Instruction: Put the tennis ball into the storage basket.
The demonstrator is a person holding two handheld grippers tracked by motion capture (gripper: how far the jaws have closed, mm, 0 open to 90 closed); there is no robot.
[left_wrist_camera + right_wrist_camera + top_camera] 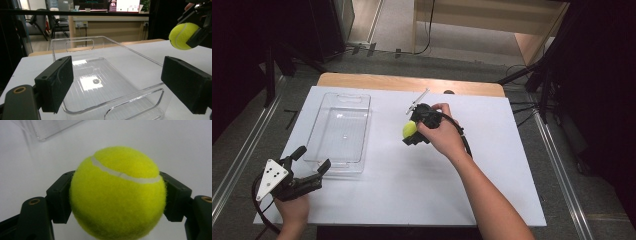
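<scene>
Right gripper (411,131) clamps tennis ball (409,129) between both pads, held off the white table (492,190) near its middle. Left gripper (314,165), jaws spread and empty, waits at clear plastic tray's (362,131) near end. Risk: fuzzy ball rolling out of the pinch, or clipping the tray's right wall (130,50).
</scene>
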